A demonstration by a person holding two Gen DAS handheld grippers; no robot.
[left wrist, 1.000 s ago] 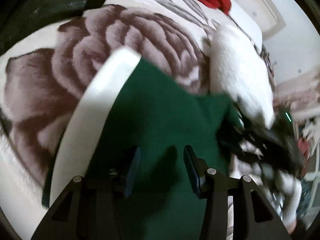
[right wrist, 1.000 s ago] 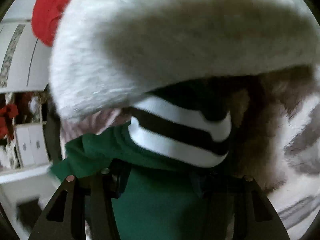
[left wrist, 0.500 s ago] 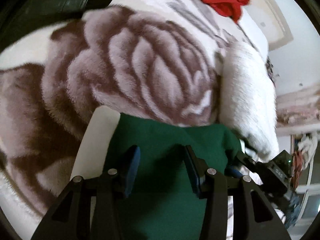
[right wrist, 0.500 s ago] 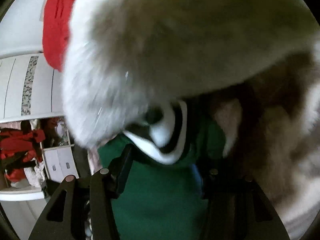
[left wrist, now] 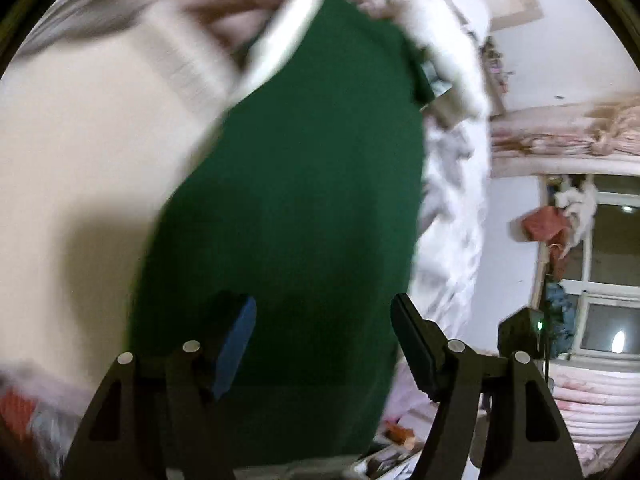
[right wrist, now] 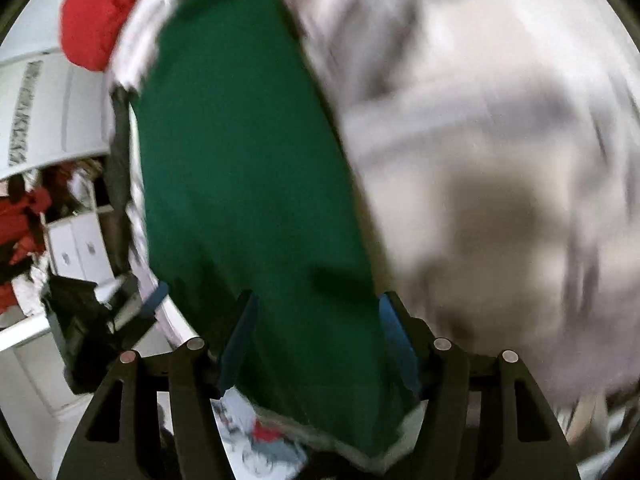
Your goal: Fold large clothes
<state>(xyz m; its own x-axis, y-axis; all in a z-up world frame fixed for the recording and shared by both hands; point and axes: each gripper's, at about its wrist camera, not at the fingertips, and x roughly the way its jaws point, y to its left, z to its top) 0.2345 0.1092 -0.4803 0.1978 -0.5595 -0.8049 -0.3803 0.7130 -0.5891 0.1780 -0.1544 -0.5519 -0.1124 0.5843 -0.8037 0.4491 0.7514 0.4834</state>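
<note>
**Inspector A:** Left hand-held gripper (left wrist: pixel 322 344): jaws released, and they have just been opening. The green garment (left wrist: pixel 296 184) lies below and between the fingers, but the pads stand clear of the cloth on both sides. Nothing is gripped.

**Inspector B:** The same at the right hand-held gripper (right wrist: pixel 316 340): jaws apart, just been opening, with the green cloth running up from between the fingers and neither pad pressing on it.

**Inspector A:** Outward from the left one, the garment stretches ahead as one smooth green panel on the bed blanket (left wrist: pixel 80 168), with a white band (left wrist: pixel 286 46) along its far left edge. A white fluffy item (left wrist: pixel 452 92) sits beside it on the right, and something red (right wrist: pixel 100 16) lies further off.

**Inspector B:** Both views are blurred, so creases cannot be checked.

**Inspector A:** My judgement: one fold has been laid and let go. The panel is long and narrow, so at least one crosswise fold seems left, then tidying. I cannot tell where the sleeves are.
</note>
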